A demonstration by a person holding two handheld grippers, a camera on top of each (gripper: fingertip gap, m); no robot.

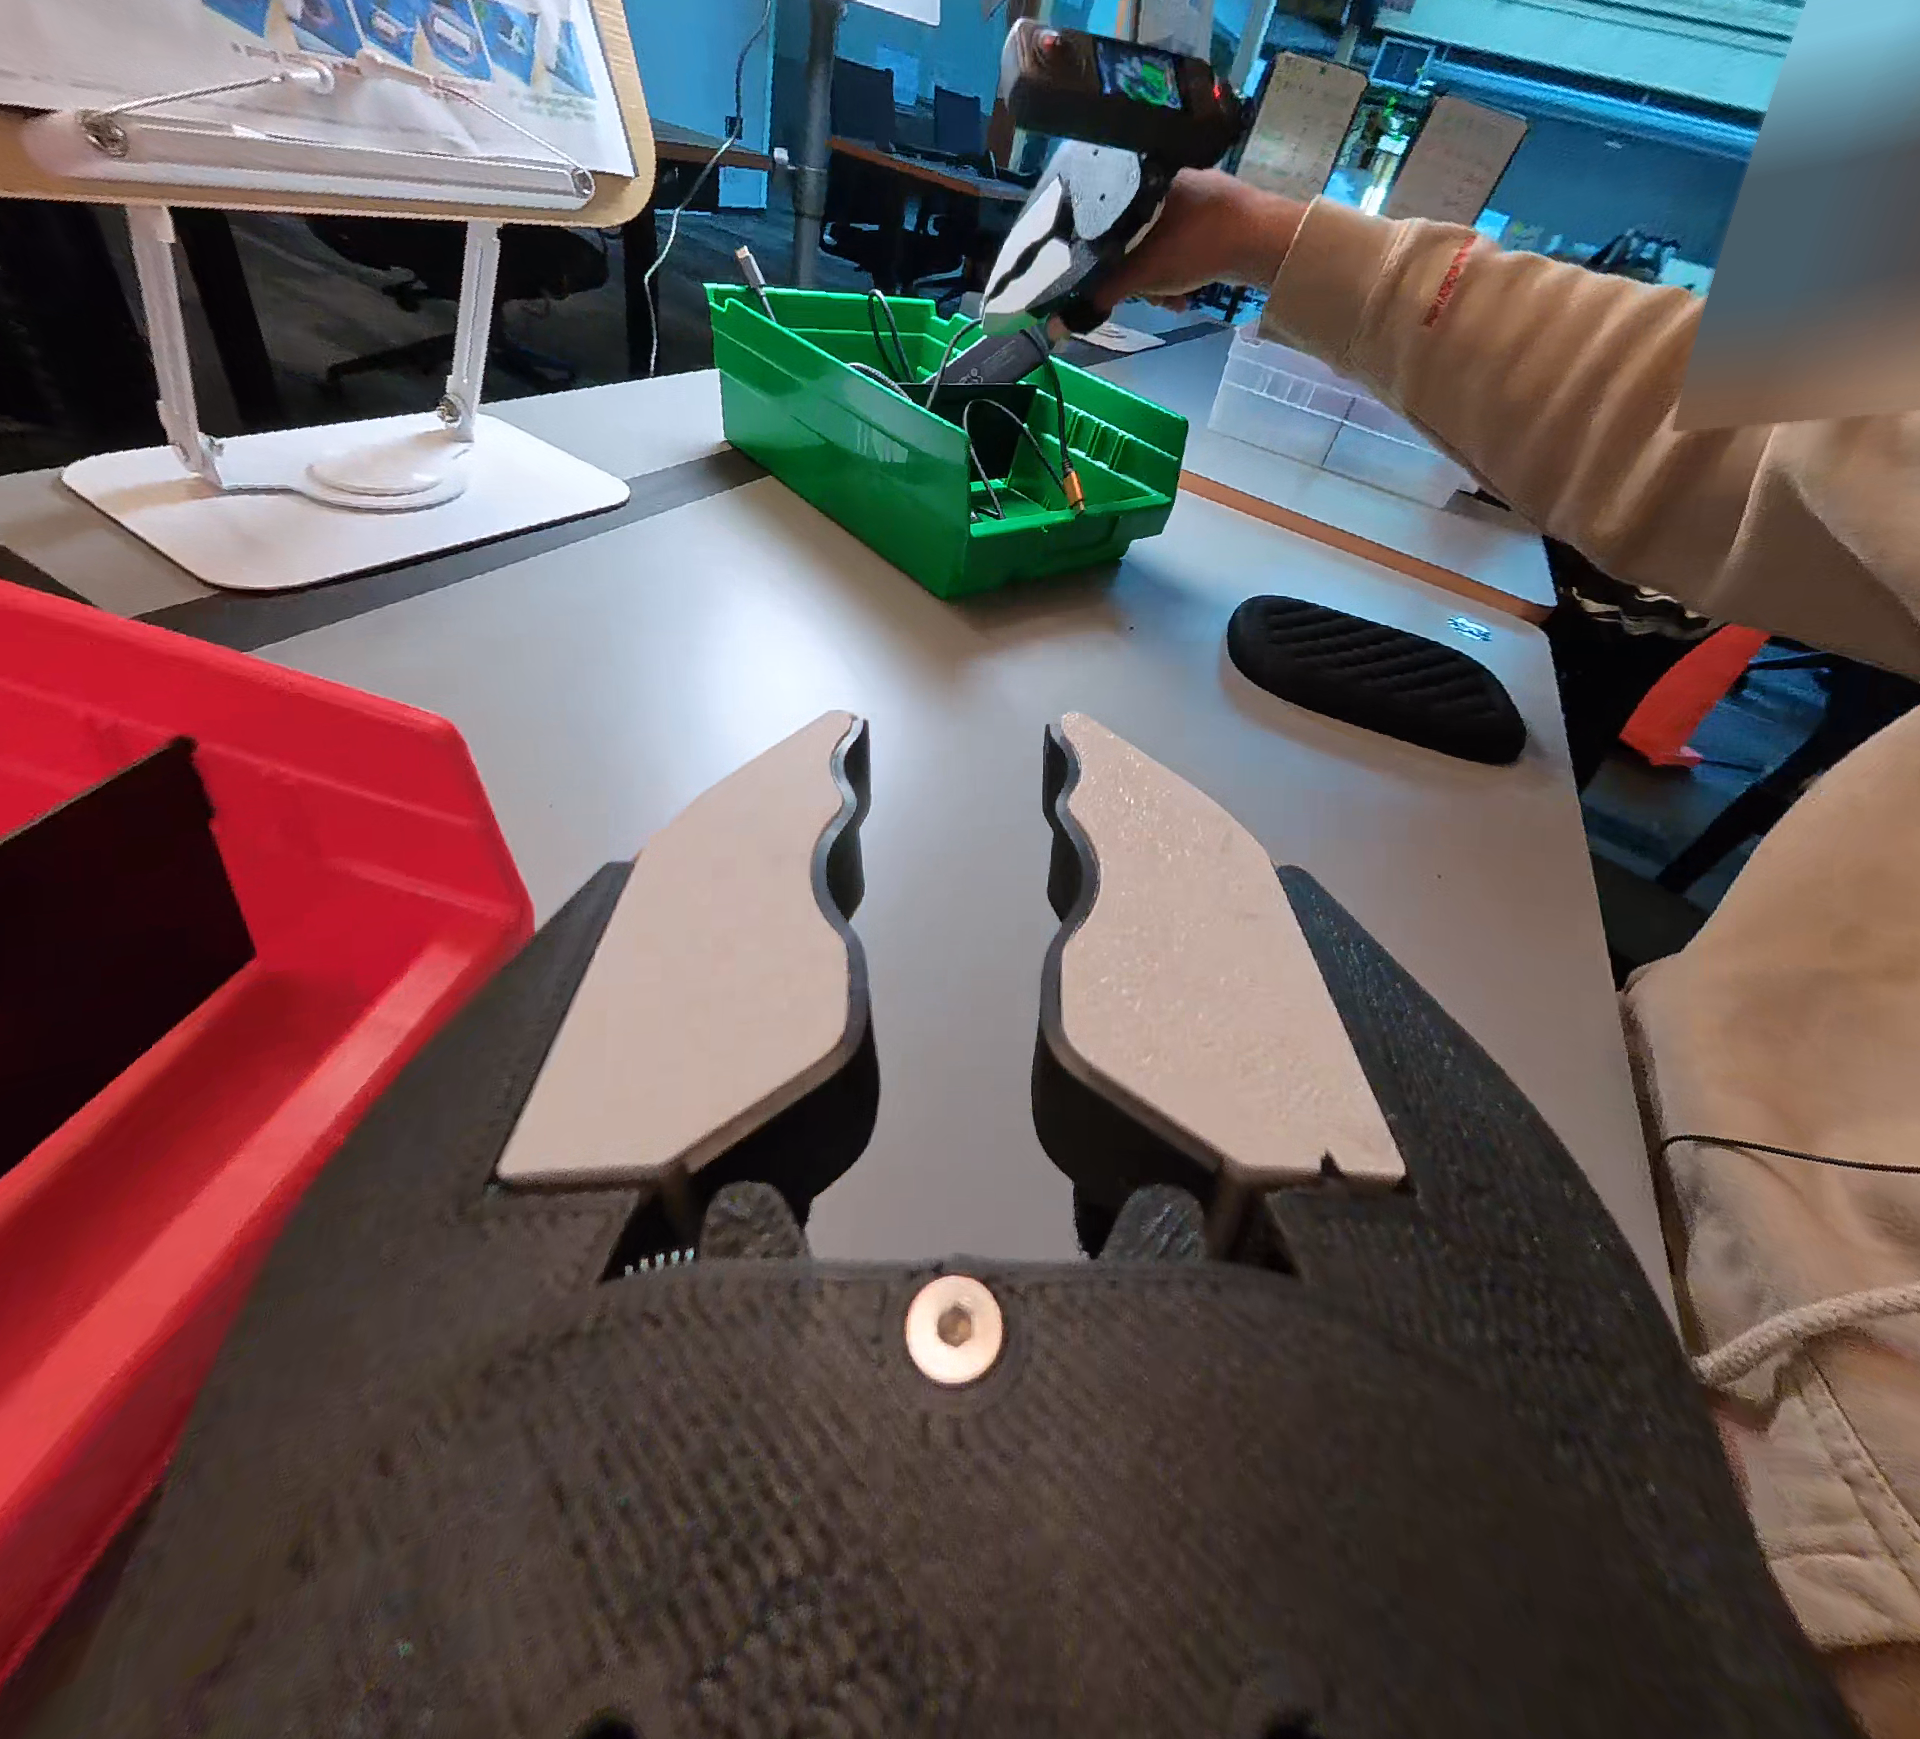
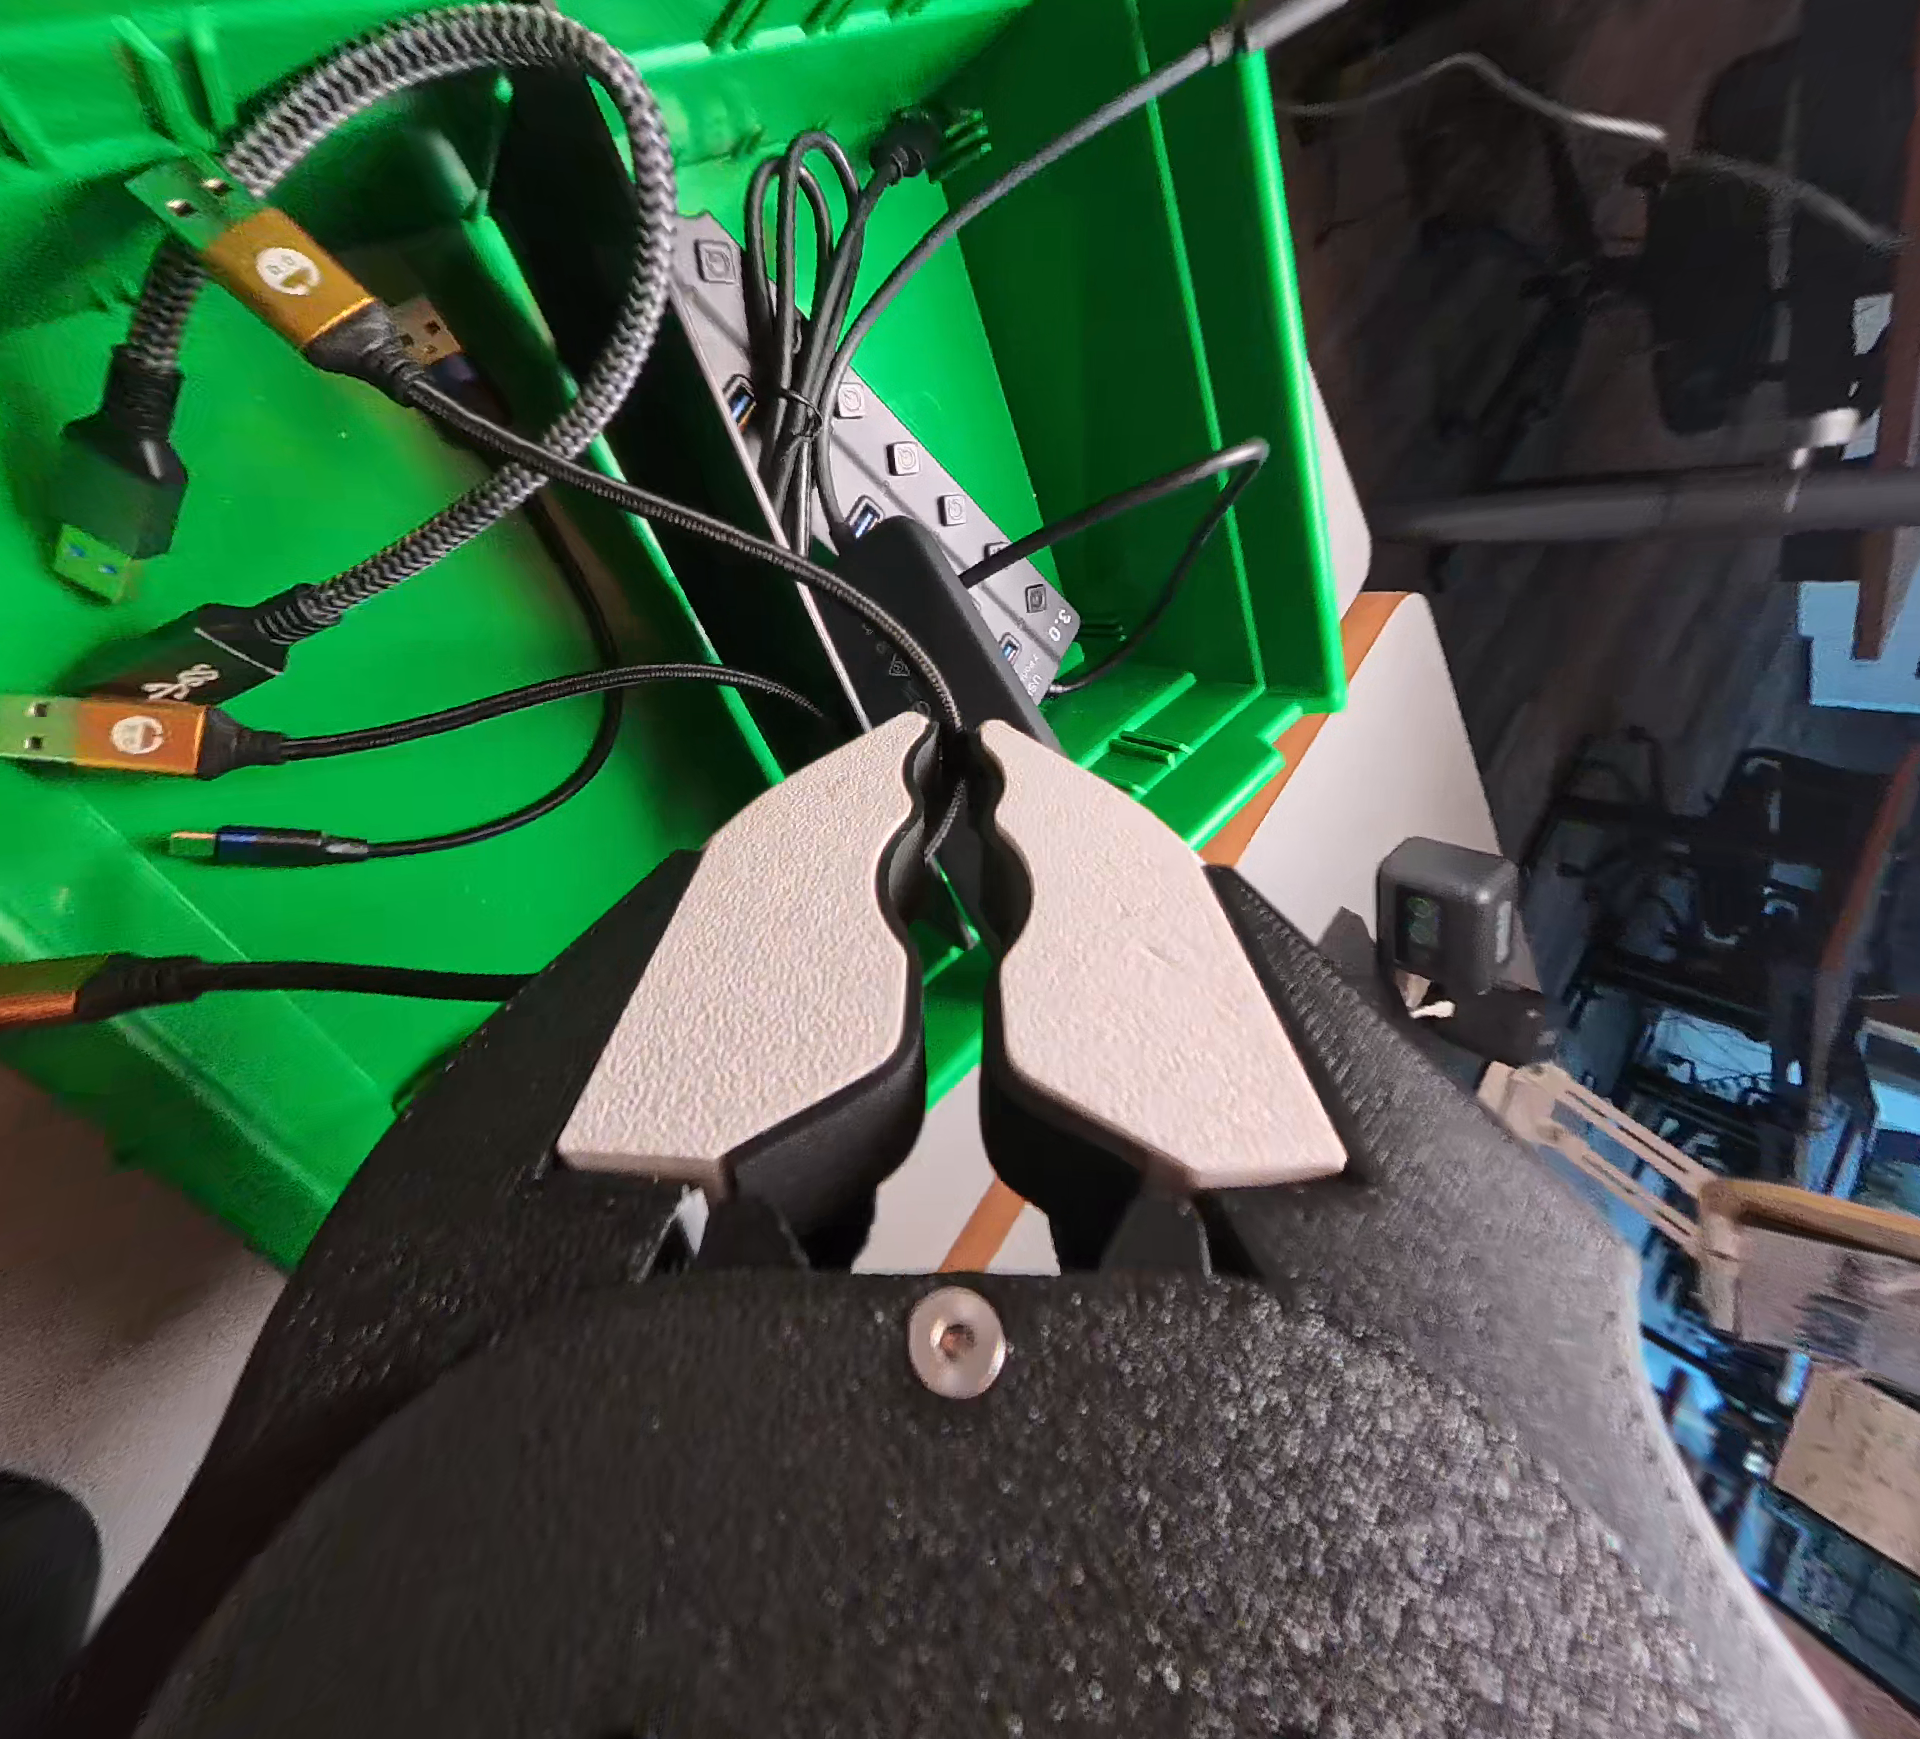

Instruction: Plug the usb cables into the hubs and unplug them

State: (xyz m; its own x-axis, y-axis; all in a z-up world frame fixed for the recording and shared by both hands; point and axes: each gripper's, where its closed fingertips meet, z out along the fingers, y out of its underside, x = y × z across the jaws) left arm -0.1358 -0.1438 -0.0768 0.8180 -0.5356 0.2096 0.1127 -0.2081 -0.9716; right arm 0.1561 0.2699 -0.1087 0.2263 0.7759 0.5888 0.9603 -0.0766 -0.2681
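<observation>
The right claw (image 2: 951,744) is pinched on a thin braided cable (image 2: 727,536) at the near edge of a green bin (image 2: 1195,339), its fingers nearly together with the cord caught at the tips. The cable runs away from the grip, over the bin's black divider (image 2: 727,609), to a gold plug (image 2: 296,292) lying in the left compartment. Beside that plug rest more loose leads: a thick grey braided cable (image 2: 613,235), a second gold plug (image 2: 135,735) and a small blue-tipped one (image 2: 249,848). In the right compartment, just beyond the fingertips, a black hub (image 2: 914,484) with a row of buttons lies slanted, a smaller dark hub (image 2: 925,577) on top of it and a bundled black cord (image 2: 805,307) beside it. No plug can be seen seated in any port.

The left claw (image 1: 954,744) hangs open and empty above the grey table (image 1: 665,650), well apart from the green bin across it. A red bin (image 1: 312,858) sits just beside it to the left; a black pad (image 1: 1371,676) lies farther right. Beyond, a sheet on a white stand (image 1: 343,484) faces the worker, whose sleeve (image 1: 1558,401) reaches toward the green bin.

The work appears to be at an early stage: a cable is only being drawn out, and the plugging and unplugging both seem yet to come.
</observation>
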